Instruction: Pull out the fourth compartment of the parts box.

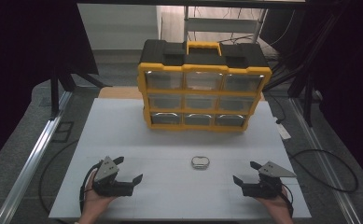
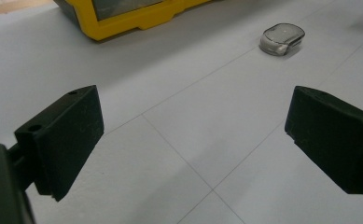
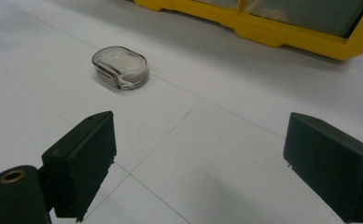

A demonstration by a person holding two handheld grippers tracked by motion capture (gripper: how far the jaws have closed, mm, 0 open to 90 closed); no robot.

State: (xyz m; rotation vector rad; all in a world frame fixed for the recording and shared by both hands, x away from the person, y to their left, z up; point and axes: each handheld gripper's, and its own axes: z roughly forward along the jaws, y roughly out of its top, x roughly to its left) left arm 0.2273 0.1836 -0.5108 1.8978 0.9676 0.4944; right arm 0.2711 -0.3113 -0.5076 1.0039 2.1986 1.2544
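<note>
So nothing much is done yet, by the looks of it. A small clear plastic case (image 1: 200, 162) with a metallic rim is lying flat on the white table (image 1: 123, 135), roughly mid-width and nearer the front edge than the back, untouched. Behind it, toward the back edge, a yellow and black drawer organizer (image 1: 203, 86) is stood upright with all nine clear drawers pushed in. Judging from that, the whole job is left: the case has to be picked up and probably stowed in a drawer, which would have to be pulled out first.

The left gripper (image 1: 129, 170) is held low near the front-left corner, jaws spread wide and nothing between them. The right gripper (image 1: 246, 173) is parked the same way near the front-right corner, also released and empty. Both are angled inward at the case, which is set between them but well apart from either. Each is cradled from below in a hand.
</note>
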